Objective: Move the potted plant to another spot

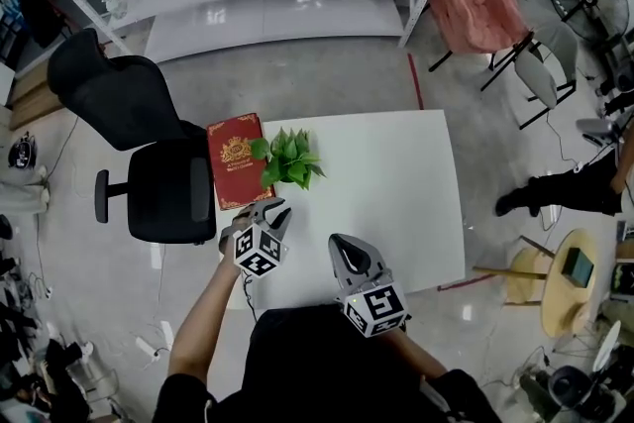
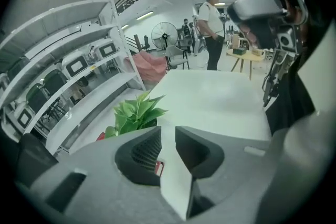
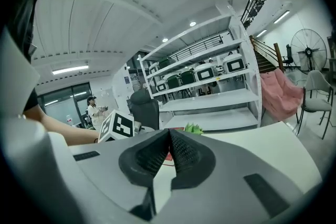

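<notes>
Potted plant [image 1: 289, 158] upright on bench [image 1: 396, 183], centre frame, beside red book [image 1: 235, 158]. Left tool [image 1: 275, 209] released, empty, just below plant. Right tool [image 1: 343, 243] clenched on nothing, lower centre.

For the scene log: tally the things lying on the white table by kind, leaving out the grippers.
Potted plant: 1
Red book: 1
Total: 2

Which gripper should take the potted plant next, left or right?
Left, probably. The left gripper sits closer to the potted plant, jaws apart and empty; the right gripper is farther off with jaws together.
</notes>
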`<state>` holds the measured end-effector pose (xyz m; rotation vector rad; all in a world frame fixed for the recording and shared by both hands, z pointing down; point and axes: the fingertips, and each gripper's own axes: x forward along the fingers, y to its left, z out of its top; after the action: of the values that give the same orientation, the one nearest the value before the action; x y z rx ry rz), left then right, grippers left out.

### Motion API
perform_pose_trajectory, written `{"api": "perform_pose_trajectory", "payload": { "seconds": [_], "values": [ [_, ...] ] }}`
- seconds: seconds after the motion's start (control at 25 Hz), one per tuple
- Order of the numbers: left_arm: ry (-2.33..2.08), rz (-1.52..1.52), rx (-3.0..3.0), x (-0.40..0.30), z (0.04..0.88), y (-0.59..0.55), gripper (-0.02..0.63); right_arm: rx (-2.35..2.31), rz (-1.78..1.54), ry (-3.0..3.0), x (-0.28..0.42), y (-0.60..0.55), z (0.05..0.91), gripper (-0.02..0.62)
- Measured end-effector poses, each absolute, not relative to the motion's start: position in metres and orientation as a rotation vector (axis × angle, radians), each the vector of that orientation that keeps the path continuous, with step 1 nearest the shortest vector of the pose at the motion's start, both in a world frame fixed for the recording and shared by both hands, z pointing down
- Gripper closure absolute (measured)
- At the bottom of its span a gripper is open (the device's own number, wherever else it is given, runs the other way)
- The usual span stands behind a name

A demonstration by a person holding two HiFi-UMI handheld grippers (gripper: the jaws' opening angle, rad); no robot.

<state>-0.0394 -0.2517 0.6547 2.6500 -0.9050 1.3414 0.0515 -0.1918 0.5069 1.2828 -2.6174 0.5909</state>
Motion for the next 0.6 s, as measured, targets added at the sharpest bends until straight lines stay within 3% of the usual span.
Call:
{"api": "perform_pose_trajectory", "payload": {
  "seconds": [0.6],
  "values": [
    [-0.718, 1.792, 2.590, -0.050, 0.713, -0.310, 0.512, 1.276, 0.679, -2.569, 0.068, -0.215, 0.534, 0.583]
  ]
}}
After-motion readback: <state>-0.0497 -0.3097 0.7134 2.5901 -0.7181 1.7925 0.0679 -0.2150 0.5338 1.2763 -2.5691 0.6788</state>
